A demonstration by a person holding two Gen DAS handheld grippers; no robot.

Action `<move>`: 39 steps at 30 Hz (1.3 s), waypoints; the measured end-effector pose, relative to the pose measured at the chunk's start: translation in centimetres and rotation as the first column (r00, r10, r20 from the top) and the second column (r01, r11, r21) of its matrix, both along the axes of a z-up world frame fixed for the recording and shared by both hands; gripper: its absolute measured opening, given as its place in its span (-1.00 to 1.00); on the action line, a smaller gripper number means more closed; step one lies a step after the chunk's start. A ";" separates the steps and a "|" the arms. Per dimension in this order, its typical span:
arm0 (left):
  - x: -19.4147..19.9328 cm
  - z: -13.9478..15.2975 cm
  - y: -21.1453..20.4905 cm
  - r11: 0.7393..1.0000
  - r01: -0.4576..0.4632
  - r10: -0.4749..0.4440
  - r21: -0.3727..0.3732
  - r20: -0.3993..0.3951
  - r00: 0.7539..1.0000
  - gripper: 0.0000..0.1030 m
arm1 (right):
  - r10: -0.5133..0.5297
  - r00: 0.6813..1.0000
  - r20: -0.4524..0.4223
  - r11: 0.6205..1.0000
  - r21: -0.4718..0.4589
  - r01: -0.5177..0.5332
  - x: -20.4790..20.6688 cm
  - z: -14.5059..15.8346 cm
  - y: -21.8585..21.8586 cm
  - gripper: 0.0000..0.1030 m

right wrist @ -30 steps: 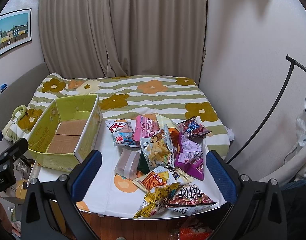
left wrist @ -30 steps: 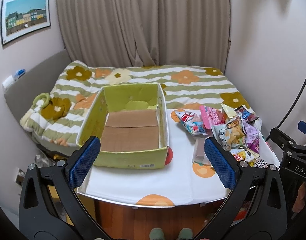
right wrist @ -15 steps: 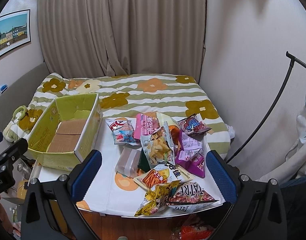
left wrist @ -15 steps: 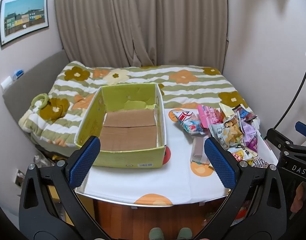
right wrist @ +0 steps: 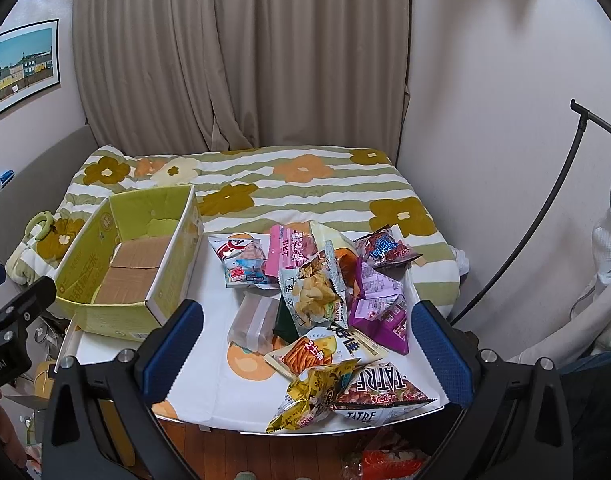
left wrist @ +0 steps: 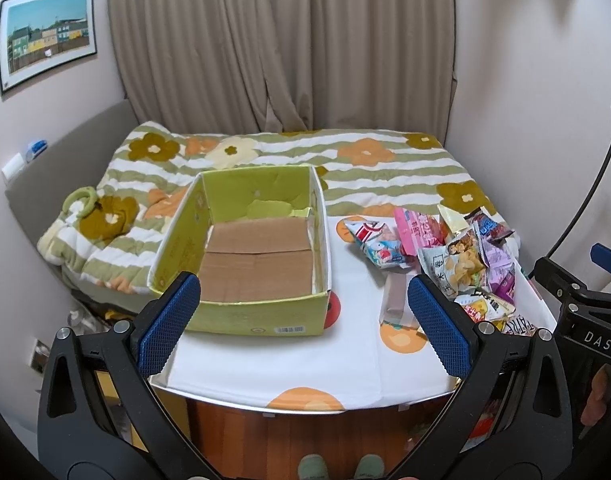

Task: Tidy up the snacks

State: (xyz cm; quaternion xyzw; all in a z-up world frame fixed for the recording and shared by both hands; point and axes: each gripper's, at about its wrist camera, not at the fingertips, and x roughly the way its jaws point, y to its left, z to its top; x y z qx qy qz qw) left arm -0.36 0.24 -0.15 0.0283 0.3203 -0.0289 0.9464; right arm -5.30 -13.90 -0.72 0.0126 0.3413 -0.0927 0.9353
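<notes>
An empty green cardboard box (left wrist: 241, 312) with a brown bottom stands on the left of the small table (left wrist: 345, 368); it also shows in the right wrist view (right wrist: 105, 316). A pile of snack bags (right wrist: 325, 300) lies on the table's right half, seen too in the left wrist view (left wrist: 457, 260). A TATRE bag (right wrist: 381, 392) and a yellow bag (right wrist: 309, 396) lie at the front edge. My left gripper (left wrist: 305, 320) is open and empty, held above the table's front. My right gripper (right wrist: 305, 344) is open and empty, above the pile's front.
A bed with a flowered striped quilt (left wrist: 345, 160) lies behind the table, curtains beyond it. A black stand pole (right wrist: 545, 208) leans at the right. A wall stands close on the right. Wooden floor (left wrist: 297, 432) shows below the table edge.
Both views shift very slightly; the box and snacks sit a touch lower and left in the frames. Nothing was taken hold of or moved.
</notes>
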 end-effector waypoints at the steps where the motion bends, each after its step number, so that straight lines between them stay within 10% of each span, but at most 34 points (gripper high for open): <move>1: 0.1 0.0 0.0 1.000 0.000 0.000 0.000 -0.001 1.000 0.99 | 0.000 1.000 0.000 1.000 -0.001 0.000 0.0 0.0 0.0 1.00; 24: 0.6 0.1 -0.5 1.000 0.008 -0.008 -0.006 -0.014 1.000 0.99 | -0.003 1.000 -0.005 1.000 0.004 0.003 0.1 -0.3 -0.4 1.00; 39: 4.5 -5.2 -5.8 0.994 0.105 -0.110 -0.034 -0.202 0.973 0.99 | -0.019 0.996 -0.086 0.998 0.066 0.025 0.3 -4.6 -7.8 1.00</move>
